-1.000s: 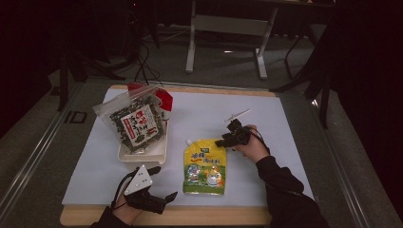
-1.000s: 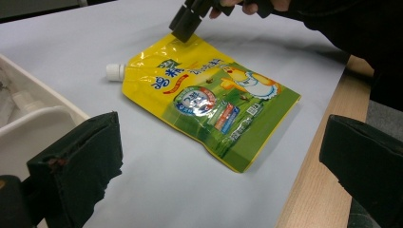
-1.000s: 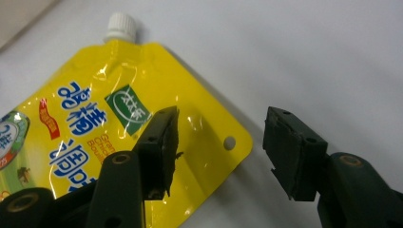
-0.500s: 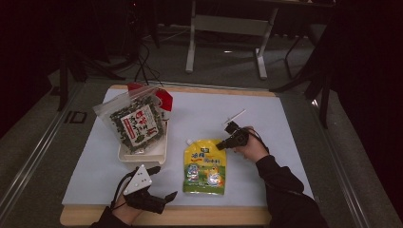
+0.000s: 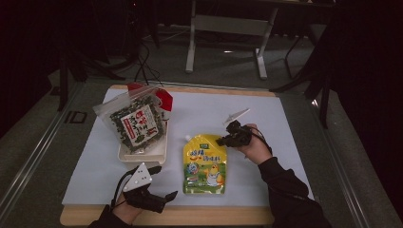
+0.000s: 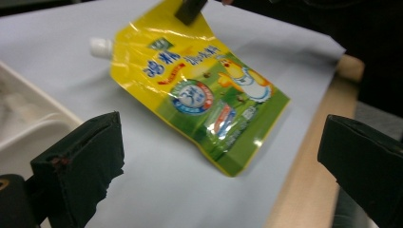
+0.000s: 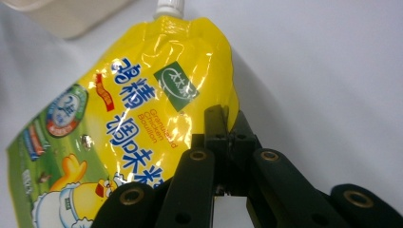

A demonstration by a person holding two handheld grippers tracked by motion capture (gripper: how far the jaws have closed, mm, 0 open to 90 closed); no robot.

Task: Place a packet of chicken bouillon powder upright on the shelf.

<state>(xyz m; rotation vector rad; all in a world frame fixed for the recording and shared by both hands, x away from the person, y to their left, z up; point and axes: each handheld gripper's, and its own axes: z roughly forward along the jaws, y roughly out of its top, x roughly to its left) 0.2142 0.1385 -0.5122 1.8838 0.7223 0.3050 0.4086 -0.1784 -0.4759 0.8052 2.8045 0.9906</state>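
High view, item list. Yellow pouch (image 5: 205, 164): spouted bag of chicken bouillon, lying on the white sheet (image 5: 285, 142) at lower centre of the frame, white cap toward the upper left, bottom edge near the wooden table edge (image 5: 214, 216). Right gripper (image 5: 222, 140): right of centre, jaws clenched on the pouch's upper right corner; they have just been closing, with that corner between them. Left gripper (image 5: 164, 194): lower left of the frame, near the table edge, jaws released and wide apart, grasping nothing, well apart from the pouch. White tray (image 5: 142, 154): left of the pouch, just beside it. Seaweed packet (image 5: 135, 124): clear bag leaning up out of the tray, upper left of the frame.

Right gripper view: black jaws at lower centre pinch the pouch's wrinkled yellow edge; the cap sits at top centre.

Left gripper view: both pads stand at the lower corners with the pouch lying tilted between and beyond them, untouched.
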